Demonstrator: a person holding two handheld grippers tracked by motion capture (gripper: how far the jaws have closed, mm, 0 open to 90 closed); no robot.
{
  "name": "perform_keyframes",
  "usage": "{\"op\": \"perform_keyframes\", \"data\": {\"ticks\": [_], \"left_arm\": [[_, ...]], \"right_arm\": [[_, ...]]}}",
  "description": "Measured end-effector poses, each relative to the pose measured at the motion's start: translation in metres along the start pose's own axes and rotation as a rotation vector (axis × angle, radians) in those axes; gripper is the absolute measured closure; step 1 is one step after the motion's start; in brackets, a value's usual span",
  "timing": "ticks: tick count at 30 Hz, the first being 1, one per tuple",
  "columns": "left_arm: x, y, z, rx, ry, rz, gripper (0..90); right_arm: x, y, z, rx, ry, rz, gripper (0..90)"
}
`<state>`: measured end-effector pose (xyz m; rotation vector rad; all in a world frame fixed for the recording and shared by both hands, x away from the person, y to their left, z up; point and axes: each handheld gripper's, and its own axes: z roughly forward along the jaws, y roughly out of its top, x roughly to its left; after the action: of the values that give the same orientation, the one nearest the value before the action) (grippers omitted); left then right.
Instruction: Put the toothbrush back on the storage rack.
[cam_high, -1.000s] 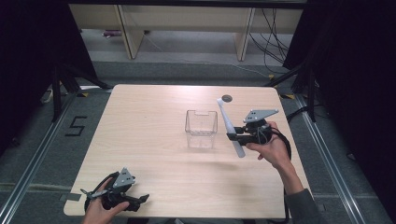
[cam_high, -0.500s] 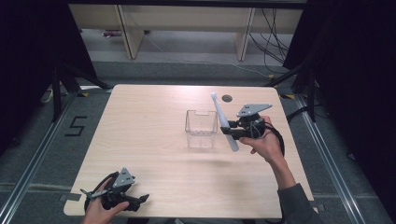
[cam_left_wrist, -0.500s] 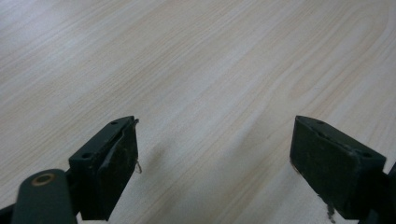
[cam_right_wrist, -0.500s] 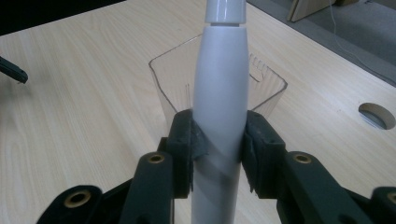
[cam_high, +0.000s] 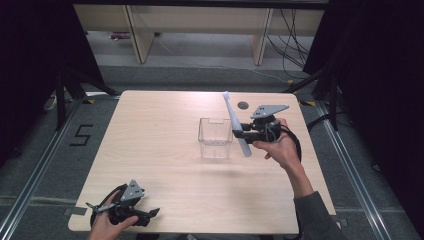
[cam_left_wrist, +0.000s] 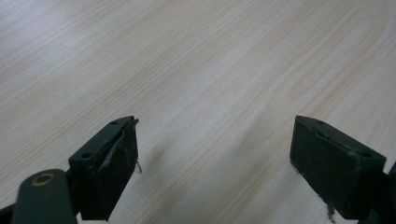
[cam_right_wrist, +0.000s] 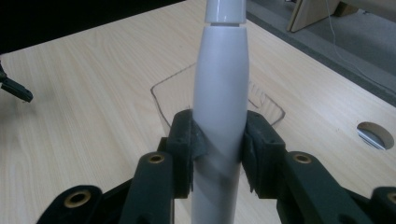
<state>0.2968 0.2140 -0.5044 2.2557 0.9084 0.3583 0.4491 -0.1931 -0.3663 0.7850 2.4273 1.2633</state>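
A: Step in hand?
B: Right gripper (cam_high: 243, 131) is clamping a white toothbrush (cam_high: 235, 125), holding it tilted just beside the clear box (cam_high: 215, 138), above the table (cam_high: 150, 150). Looks like carrying it toward the box.
A: Next?
B: Probably lifting the lower end over the rim, then lowering.
A: Box contents?
B: Looking empty.
A: Left gripper (cam_high: 131, 212)?
B: Resting near the table's edge, jaws apart, gripping nothing.

A pale wooden table (cam_high: 165, 150) with a small round hole (cam_high: 243, 105) near its far edge stands on grey carpet floor (cam_high: 45, 165). A "5" (cam_high: 81, 135) is taped on the floor to its left. Behind it sits a light wooden shelf unit (cam_high: 195, 25) with loose cables (cam_high: 295, 45), and black curtains (cam_high: 385, 100) hang on both sides.
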Motion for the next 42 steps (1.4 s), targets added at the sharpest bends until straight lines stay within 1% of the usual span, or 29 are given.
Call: {"op": "perform_keyframes", "data": {"ticks": [1,2,3,4,5,6,7,8,10,11,13,15,16,19,21,22,24,25,26,28,29,30,33,34,36,37,38,39,42], "left_arm": [[0.0,0.0,0.0,-0.004,-0.003,-0.006,14.9],[0.0,0.0,0.0,0.004,-0.003,-0.002,14.9],[0.0,0.0,0.0,0.006,-0.001,-0.001,14.9],[0.0,0.0,0.0,-0.005,-0.003,-0.007,14.9],[0.0,0.0,0.0,0.0,-0.002,-0.004,14.9],[-0.001,0.0,0.0,-0.003,-0.003,-0.006,14.9],[0.0,0.0,-0.001,-0.002,-0.002,-0.005,14.9],[0.0,0.0,0.0,-0.001,-0.003,-0.005,14.9],[0.0,0.0,0.0,0.0,-0.003,-0.005,14.9],[0.0,0.0,0.0,-0.004,-0.004,-0.005,14.9],[0.0,0.0,-0.001,0.006,-0.002,0.001,14.9],[0.0,0.0,-0.001,0.006,-0.001,0.0,14.9],[0.0,0.0,-0.001,0.006,-0.001,0.001,14.9],[0.0,0.0,0.0,0.0,-0.003,-0.005,14.9],[0.0,0.0,0.0,-0.002,-0.003,-0.003,14.9],[0.0,0.0,0.0,0.003,-0.001,0.002,14.9],[0.0,0.0,-0.001,-0.001,-0.002,-0.005,14.9],[0.0,0.0,-0.001,-0.001,-0.002,-0.001,14.9],[0.0,0.0,-0.001,-0.001,-0.002,-0.003,14.9],[0.0,0.0,-0.001,-0.001,-0.002,-0.004,14.9],[0.0,0.0,-0.001,-0.001,-0.002,-0.002,14.9],[0.0,0.0,-0.001,-0.001,-0.002,-0.003,14.9],[0.0,0.0,-0.001,-0.001,-0.002,-0.002,14.9],[0.0,0.0,-0.001,-0.001,-0.003,-0.002,14.9],[0.0,0.0,-0.001,-0.001,-0.003,-0.003,14.9],[-0.001,0.0,-0.001,0.0,-0.004,-0.003,14.9],[-0.001,0.0,0.0,-0.003,-0.006,-0.006,14.9],[0.0,0.0,0.0,-0.001,-0.002,-0.001,14.9],[0.0,0.0,0.0,0.002,-0.003,0.001,14.9]], "right_arm": [[0.001,0.003,0.0,0.001,0.01,0.006,67.1],[0.0,0.005,0.001,-0.011,0.0,-0.007,67.1],[0.0,0.008,0.001,-0.002,0.007,-0.012,67.1],[0.001,0.01,0.002,-0.016,0.002,-0.015,67.1],[0.001,0.012,0.002,-0.003,0.015,-0.004,67.1],[0.001,0.014,0.004,-0.017,0.008,-0.02,67.1],[0.001,0.016,0.005,-0.013,0.017,-0.005,67.1],[0.001,0.019,0.005,-0.007,0.019,-0.007,67.1],[0.001,0.023,0.007,-0.024,0.022,-0.005,67.1],[0.002,0.024,0.008,-0.034,0.023,0.008,67.1],[0.001,0.027,0.008,-0.026,0.027,-0.006,67.1],[0.002,0.031,0.01,-0.021,0.038,0.008,67.1],[0.001,0.033,0.011,-0.032,0.03,-0.006,67.1],[0.002,0.041,0.012,-0.026,0.041,0.013,67.1],[0.001,0.043,0.014,-0.036,0.03,0.004,67.1],[0.001,0.045,0.014,-0.032,0.038,0.001,67.1],[0.002,0.05,0.015,-0.031,0.039,0.012,67.1],[0.001,0.051,0.017,-0.044,0.038,0.008,67.1],[0.001,0.053,0.018,-0.033,0.045,0.02,67.1],[-0.001,0.055,0.021,-0.035,0.037,0.005,67.1],[0.0,0.056,0.022,-0.023,0.037,0.024,67.1],[-0.002,0.057,0.024,-0.027,0.036,0.013,67.1],[-0.004,0.057,0.03,-0.029,0.037,0.016,67.1],[-0.003,0.057,0.031,-0.021,0.041,0.035,67.1],[-0.006,0.058,0.035,-0.018,0.042,0.025,67.1],[-0.005,0.058,0.037,-0.016,0.042,0.042,67.1],[-0.007,0.059,0.039,-0.014,0.032,0.026,67.1],[-0.007,0.059,0.043,-0.019,0.031,0.041,67.1],[-0.009,0.06,0.047,-0.012,0.033,0.029,67.1]]}}
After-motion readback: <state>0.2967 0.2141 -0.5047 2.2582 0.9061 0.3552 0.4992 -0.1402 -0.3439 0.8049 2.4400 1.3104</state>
